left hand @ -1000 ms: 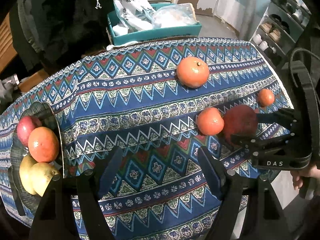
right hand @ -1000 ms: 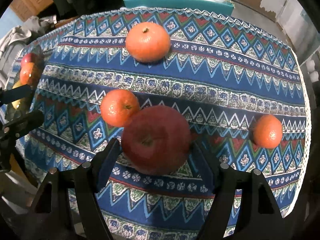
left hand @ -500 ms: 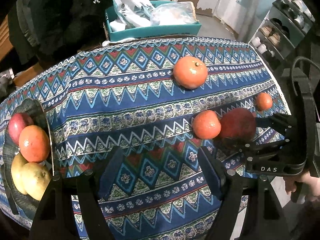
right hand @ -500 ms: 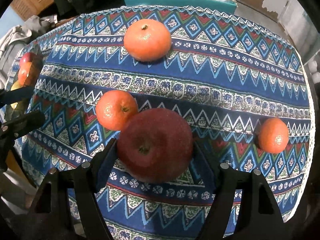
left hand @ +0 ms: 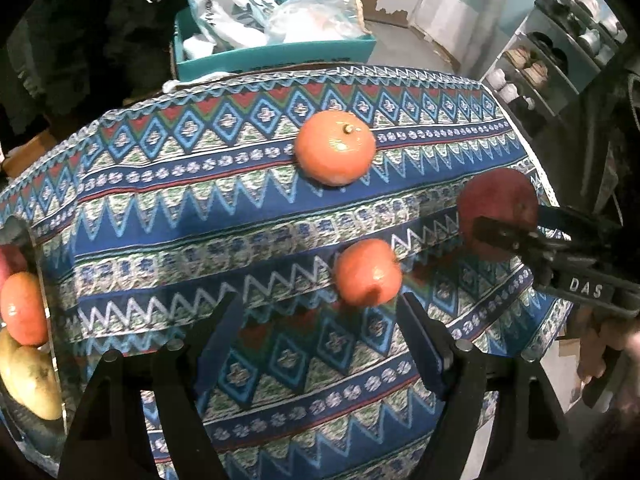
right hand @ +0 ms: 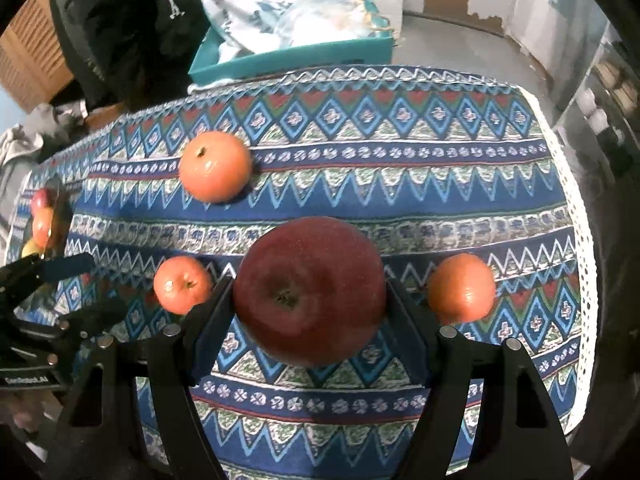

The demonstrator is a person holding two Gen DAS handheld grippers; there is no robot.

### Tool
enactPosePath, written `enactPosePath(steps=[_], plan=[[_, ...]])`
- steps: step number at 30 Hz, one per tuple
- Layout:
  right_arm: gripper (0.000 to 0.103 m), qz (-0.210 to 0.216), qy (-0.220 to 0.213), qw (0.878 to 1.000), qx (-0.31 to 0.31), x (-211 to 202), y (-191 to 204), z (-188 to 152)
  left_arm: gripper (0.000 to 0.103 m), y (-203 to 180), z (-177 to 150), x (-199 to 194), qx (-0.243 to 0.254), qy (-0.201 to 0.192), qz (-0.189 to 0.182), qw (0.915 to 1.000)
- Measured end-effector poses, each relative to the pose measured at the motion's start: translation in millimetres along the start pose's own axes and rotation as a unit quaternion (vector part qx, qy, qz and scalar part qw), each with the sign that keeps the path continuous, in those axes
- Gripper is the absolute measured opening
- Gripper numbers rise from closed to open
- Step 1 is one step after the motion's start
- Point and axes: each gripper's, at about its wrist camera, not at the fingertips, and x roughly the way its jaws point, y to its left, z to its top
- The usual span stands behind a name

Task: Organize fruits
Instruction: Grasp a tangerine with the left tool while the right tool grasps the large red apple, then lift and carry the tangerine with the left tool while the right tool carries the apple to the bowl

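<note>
My right gripper [right hand: 308, 294] is shut on a dark red apple [right hand: 310, 292] and holds it above the patterned tablecloth [right hand: 400, 184]. In the left wrist view that apple [left hand: 496, 204] hangs at the right in the right gripper [left hand: 516, 236]. My left gripper [left hand: 320, 316] has nothing between its fingers, and its jaws are opening. A small orange [left hand: 367, 272] lies just ahead of its right fingertip. A larger orange [left hand: 335, 147] sits further back. Another small orange [right hand: 462, 288] lies right of the apple. A glass bowl [left hand: 40, 280] at the left edge holds several fruits.
A teal box [left hand: 276, 52] full of bags stands beyond the table's far edge. A shoe rack [left hand: 560, 40] is at the back right. The cloth's lace edge [right hand: 580, 240] marks the table's right side. A hand [left hand: 596, 344] holds the right gripper.
The right gripper has lifted the apple away from the small orange, up and to the right. The left gripper has moved right toward that orange, and the bowl has slid to the view's left edge.
</note>
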Motion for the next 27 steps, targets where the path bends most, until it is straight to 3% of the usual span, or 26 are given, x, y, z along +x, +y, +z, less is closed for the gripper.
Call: enactPosePath(steps=[11,24,26,27], plan=[[0.074,0.002,0.002,1.0,0.014,4.6,-18.1,-6.8,0.081,-27.3,12.7,32.8,0.011,0.025,-0.001,0.9996],[0.075,0.011,0.012,1.0,0.023,13.9,-28.4,-6.5,0.081,-27.8,13.7,56.5,-0.003,0.047,-0.005,0.9989],[0.075,0.011,0.013,1.0,0.022,16.1,-27.0,-5.9,0.072,-29.1,13.7,55.9,0.003,0.044,0.0,0.999],[0.075,0.012,0.014,1.0,0.021,16.4,-26.4,-5.8,0.058,-30.1,14.1,56.0,0.007,0.043,0.001,0.9991]])
